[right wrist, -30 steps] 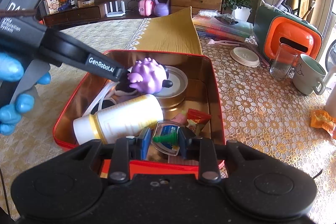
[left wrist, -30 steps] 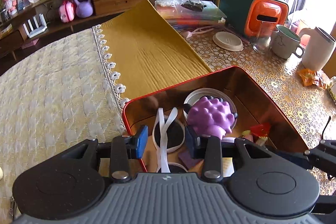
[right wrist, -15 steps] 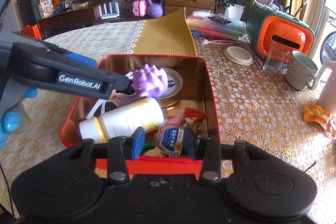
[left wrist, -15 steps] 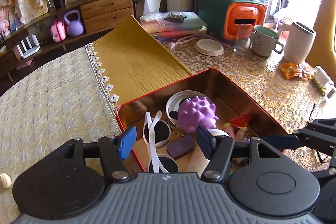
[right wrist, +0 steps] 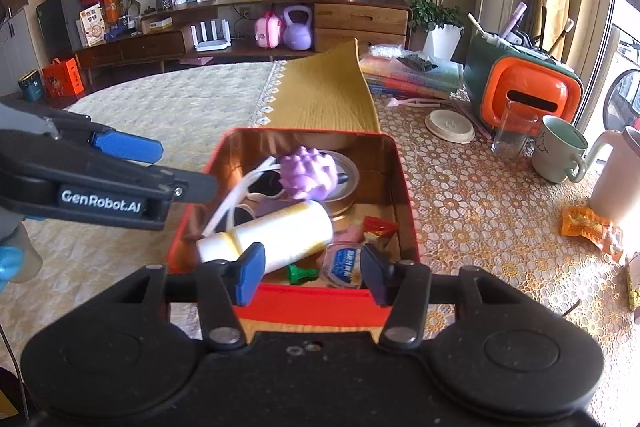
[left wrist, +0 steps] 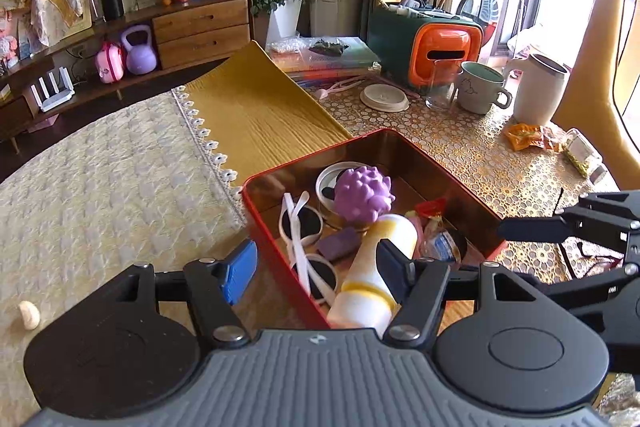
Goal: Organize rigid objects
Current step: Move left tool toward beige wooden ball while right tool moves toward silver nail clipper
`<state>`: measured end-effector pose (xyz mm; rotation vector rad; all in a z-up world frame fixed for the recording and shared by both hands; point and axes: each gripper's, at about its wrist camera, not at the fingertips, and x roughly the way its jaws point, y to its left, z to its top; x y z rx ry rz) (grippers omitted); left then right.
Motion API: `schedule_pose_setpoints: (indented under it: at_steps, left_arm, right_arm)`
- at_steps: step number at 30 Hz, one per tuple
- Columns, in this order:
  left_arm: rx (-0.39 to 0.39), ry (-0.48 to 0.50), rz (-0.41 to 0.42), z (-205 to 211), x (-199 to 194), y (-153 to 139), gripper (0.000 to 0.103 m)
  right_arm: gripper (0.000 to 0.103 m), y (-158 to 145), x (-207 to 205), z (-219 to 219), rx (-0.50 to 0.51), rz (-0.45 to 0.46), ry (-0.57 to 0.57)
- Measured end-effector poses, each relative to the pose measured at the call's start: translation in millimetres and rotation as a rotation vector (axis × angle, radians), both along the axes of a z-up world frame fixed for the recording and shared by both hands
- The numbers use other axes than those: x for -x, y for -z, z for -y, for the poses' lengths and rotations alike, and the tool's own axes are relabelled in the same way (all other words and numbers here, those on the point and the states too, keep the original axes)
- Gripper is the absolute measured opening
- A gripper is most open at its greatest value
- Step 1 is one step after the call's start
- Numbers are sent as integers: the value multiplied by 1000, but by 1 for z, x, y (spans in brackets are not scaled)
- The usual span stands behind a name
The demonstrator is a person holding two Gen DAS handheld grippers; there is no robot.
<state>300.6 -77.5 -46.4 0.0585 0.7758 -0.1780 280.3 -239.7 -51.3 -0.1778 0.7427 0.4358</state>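
Observation:
A red tin box (left wrist: 372, 141) (right wrist: 312, 301) stands on the table. It holds a purple spiky ball (left wrist: 362, 193) (right wrist: 308, 173), a white and yellow bottle (left wrist: 372, 279) (right wrist: 280, 233), white sunglasses (left wrist: 302, 223), a round tin lid (right wrist: 348, 183), a small clear jar (right wrist: 344, 265) and a green piece (right wrist: 298, 273). My left gripper (left wrist: 316, 267) is open and empty above the box's near left corner. My right gripper (right wrist: 312, 273) is open and empty above the box's near edge.
An orange and green organiser (right wrist: 524, 87), a glass (right wrist: 512, 131), a mug (right wrist: 560, 151), a white jug (left wrist: 540, 89), a round lid (right wrist: 450, 125) and a snack wrapper (right wrist: 592, 227) stand to the right. A small pale object (left wrist: 29, 314) lies on the cloth at left.
Both grippers opened and drew back from the box. The left let go of the purple ball; the right let go of the small jar, which now lies in the box.

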Motion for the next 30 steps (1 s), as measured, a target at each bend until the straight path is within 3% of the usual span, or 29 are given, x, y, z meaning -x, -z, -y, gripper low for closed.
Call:
schedule_pose_setpoints:
  at_steps: [5,8,15,23,30]
  left_arm:
    - [-8,-3,21,-16,24,-9,66]
    - [-6,-14,35,-29,39,-13,74]
    - [-3,-48,45,-65,68,-15,74]
    - [24,-128,49,-118,92,-16,74]
    - [4,-215,74,-164,107,-11,74]
  right_arm:
    - [59,-8,16,-11,-7,12,-22]
    - [63,-13,26,-20,-19,20,-37]
    - [70,-16,46,-49,-23,29,-99]
    - [88,-15,65,-92,-58,35,-175]
    - [96,-10,77,-135,-71,32,-247]
